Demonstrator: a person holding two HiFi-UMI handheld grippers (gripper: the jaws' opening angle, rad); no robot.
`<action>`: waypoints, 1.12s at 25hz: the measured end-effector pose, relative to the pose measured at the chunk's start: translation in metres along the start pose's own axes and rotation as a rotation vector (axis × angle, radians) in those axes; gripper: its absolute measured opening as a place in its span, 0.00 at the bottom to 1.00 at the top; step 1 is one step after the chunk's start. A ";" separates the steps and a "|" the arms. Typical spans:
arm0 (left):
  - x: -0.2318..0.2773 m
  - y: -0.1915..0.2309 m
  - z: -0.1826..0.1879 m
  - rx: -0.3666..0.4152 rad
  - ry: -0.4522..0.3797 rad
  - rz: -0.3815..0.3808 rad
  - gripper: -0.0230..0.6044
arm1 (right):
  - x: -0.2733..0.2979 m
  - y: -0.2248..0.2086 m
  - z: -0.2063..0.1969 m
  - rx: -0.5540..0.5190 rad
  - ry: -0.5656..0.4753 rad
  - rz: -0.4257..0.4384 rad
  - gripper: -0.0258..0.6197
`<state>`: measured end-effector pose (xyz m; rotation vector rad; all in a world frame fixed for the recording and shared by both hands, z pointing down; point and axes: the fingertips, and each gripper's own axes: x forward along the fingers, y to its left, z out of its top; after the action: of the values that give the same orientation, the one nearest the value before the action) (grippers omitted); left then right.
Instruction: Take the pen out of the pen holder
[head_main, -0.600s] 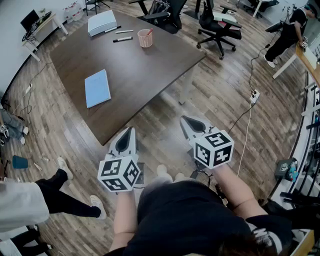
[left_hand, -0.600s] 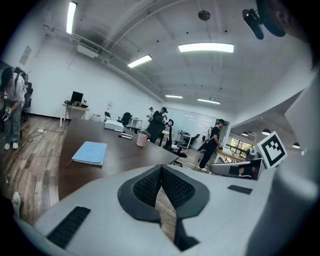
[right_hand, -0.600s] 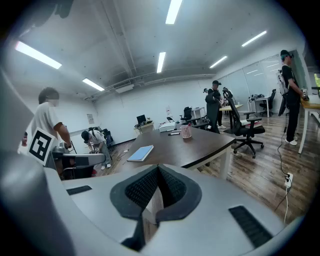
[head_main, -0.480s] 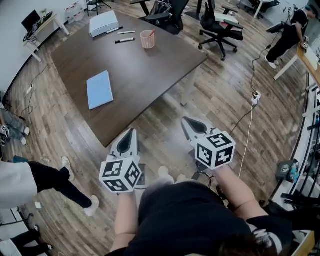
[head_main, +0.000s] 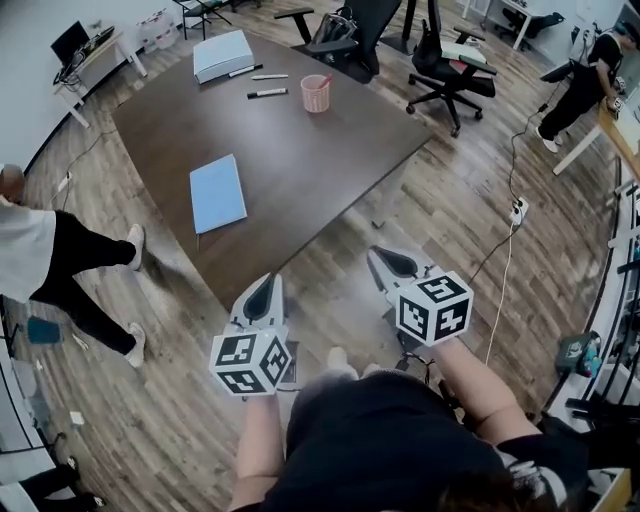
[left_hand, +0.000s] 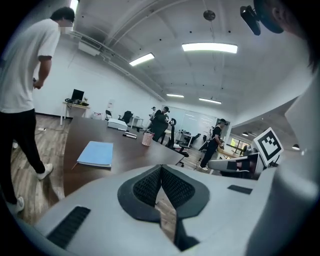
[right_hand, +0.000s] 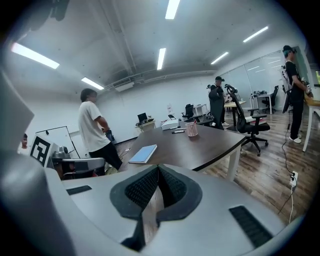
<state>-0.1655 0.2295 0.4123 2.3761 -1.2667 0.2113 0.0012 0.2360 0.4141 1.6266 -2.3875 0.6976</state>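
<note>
We judge this the approach: the left gripper (head_main: 266, 283) and right gripper (head_main: 381, 257) hang off the table's (head_main: 330, 150) near corner, jaws pressed together and empty, the pen (head_main: 325, 81) stands in the holder (head_main: 315, 97) near the table's far edge, so next we close in and spread one claw

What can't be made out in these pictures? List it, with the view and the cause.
Pen holder, head view: too small to count what stands in it.
Loose pens on the table, head view: too small to tell their kind.
Person in white, head view: cut off by the left edge.
</note>
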 end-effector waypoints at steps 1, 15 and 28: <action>0.000 0.005 -0.001 0.001 0.002 -0.001 0.08 | 0.005 0.003 0.000 0.001 0.004 0.004 0.07; 0.020 0.049 0.004 -0.032 0.002 0.052 0.08 | 0.058 0.013 0.010 -0.016 0.030 0.075 0.14; 0.114 0.048 0.052 -0.045 -0.033 0.168 0.08 | 0.128 -0.066 0.076 -0.039 0.016 0.170 0.20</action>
<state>-0.1440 0.0973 0.4178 2.2455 -1.4725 0.1927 0.0201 0.0748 0.4162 1.4099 -2.5332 0.6834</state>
